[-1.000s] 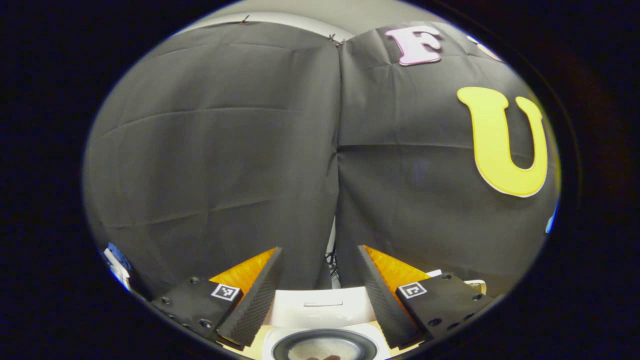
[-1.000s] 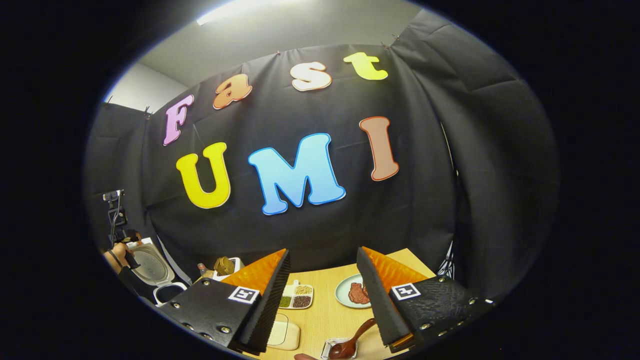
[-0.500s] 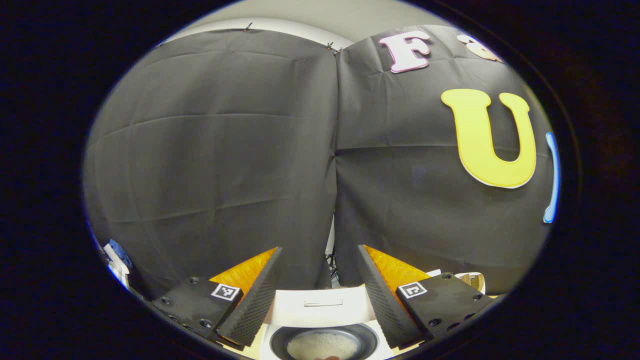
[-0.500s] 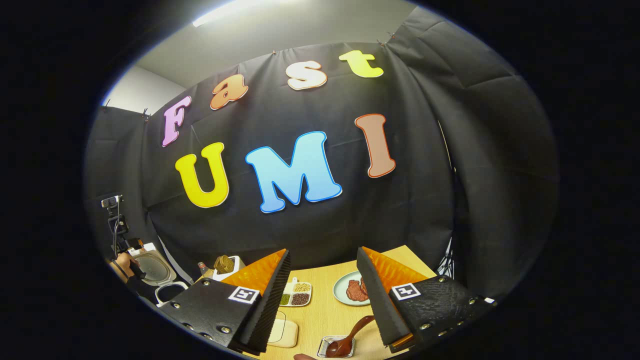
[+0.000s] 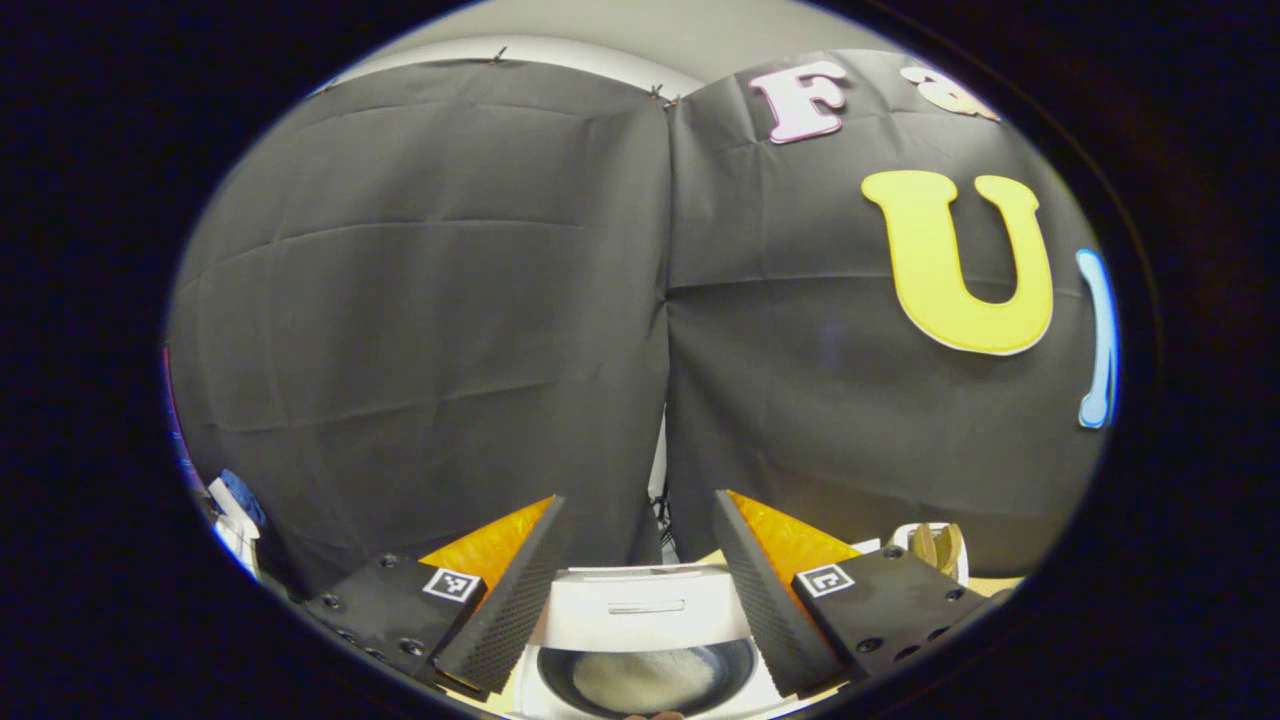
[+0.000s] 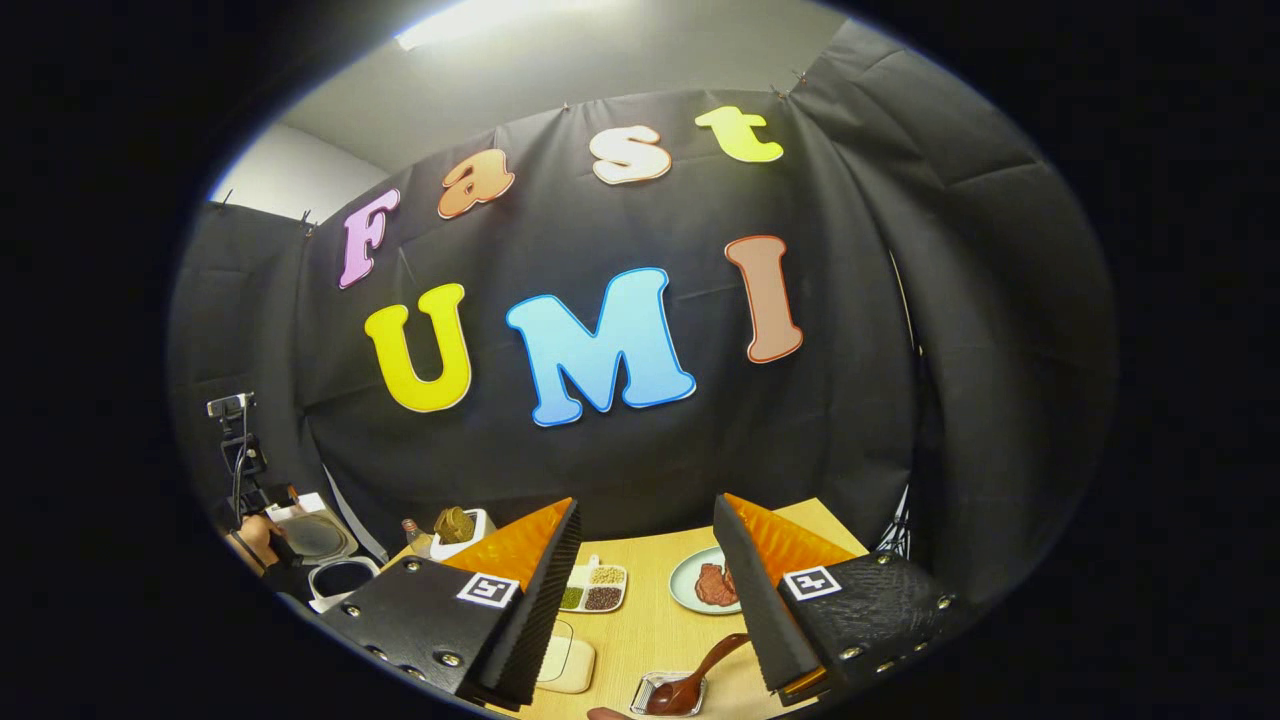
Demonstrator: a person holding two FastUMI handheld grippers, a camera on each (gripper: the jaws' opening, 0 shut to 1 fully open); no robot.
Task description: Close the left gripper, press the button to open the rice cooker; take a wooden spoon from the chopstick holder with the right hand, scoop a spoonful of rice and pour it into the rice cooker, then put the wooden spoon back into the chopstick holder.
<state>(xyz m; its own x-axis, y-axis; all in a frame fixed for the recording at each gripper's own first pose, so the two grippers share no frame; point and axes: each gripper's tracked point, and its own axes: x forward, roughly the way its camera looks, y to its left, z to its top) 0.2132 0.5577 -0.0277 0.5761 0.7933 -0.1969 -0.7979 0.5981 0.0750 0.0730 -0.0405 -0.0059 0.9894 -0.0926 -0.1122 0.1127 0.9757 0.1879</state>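
Hovering apart-fingered, left gripper point(image 5: 640, 580) over open rice cooker point(image 5: 645, 620), seemingly untouched

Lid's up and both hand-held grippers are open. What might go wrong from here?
1. The wooden spoon lies with its bowl in a small clear tray by the table's near edge; grabbing its slanted handle may tip or drag the tray.
2. The left hand-held gripper hangs close over the open rice cooker, possibly blocking the pour.

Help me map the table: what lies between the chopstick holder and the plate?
In the right gripper view, a divided dish of grains sits on the table between the chopstick holder and the plate.
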